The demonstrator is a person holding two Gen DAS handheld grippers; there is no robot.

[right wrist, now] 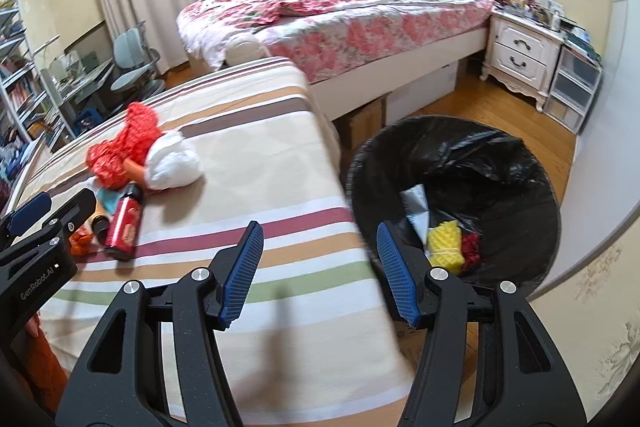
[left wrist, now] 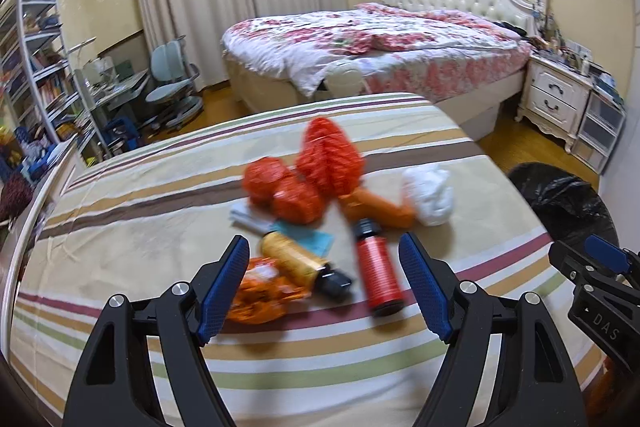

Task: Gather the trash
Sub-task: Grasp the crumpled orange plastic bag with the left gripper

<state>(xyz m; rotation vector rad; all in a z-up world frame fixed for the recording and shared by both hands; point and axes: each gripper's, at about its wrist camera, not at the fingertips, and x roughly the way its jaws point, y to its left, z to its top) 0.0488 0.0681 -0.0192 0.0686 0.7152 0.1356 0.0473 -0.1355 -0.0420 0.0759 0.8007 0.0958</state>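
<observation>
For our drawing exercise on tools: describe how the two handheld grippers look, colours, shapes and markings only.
Both the left gripper and the right gripper are matte black with triangular cut-outs, silver round bolts and blue ribbed fingers. White lettering marks their sides. No cables or sleeves show.

Left gripper (left wrist: 324,283): matte black forked frame with cut-out slots, silver round screw heads at the pivots, blue ribbed pads on both fingers (left wrist: 226,287). Right gripper (right wrist: 318,275): same build and blue ribbed pads. White lettering on housings: "GenRobot.AI" on left unit, "DAS" on right.
</observation>
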